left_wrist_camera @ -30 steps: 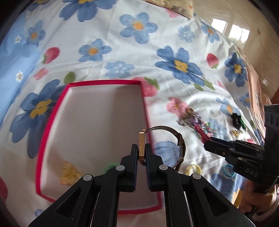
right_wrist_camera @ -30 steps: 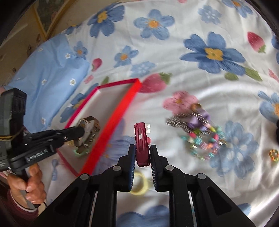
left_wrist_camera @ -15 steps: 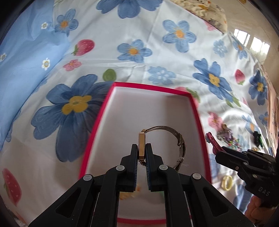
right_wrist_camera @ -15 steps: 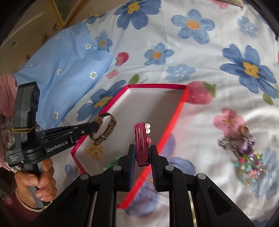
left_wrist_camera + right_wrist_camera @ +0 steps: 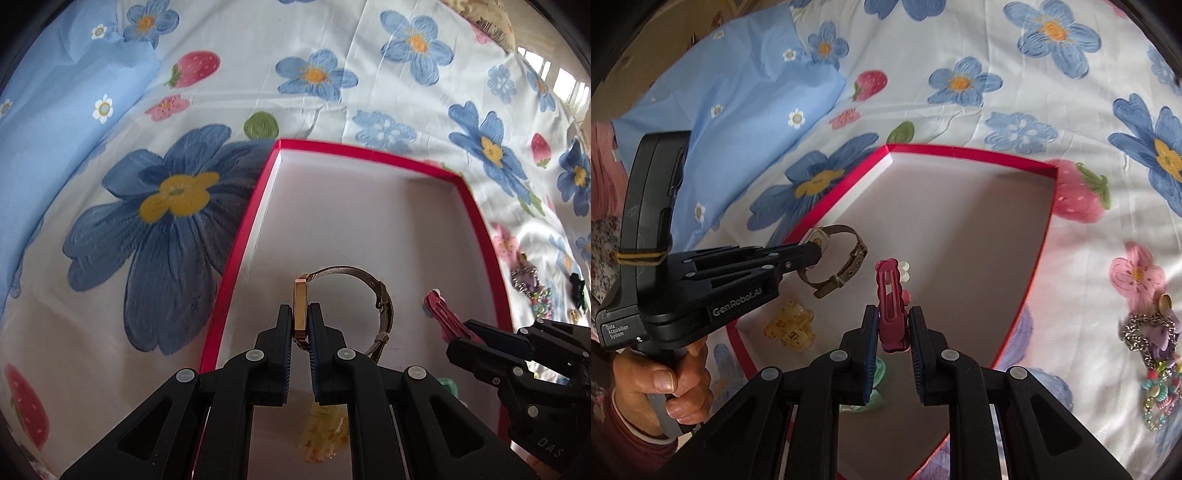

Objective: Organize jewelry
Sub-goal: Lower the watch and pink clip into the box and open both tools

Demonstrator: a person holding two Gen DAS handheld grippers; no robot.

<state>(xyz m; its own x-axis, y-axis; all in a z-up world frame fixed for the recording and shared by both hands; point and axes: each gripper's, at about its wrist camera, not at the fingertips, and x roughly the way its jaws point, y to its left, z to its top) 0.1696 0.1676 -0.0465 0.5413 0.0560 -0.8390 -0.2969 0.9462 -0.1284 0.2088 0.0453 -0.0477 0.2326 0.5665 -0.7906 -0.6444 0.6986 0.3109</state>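
Above the red-rimmed box (image 5: 476, 218) on the bed, our left gripper (image 5: 302, 314) has jaws clamped on a watch (image 5: 301, 306); at 3 o'clock, our right gripper (image 5: 891, 325) pinches a magenta clip (image 5: 888, 295).

Under my work lies a white bedsheet (image 5: 258, 44) printed with blue flowers and strawberries; a plain blue pillow (image 5: 738, 92) rests at its far-left corner.
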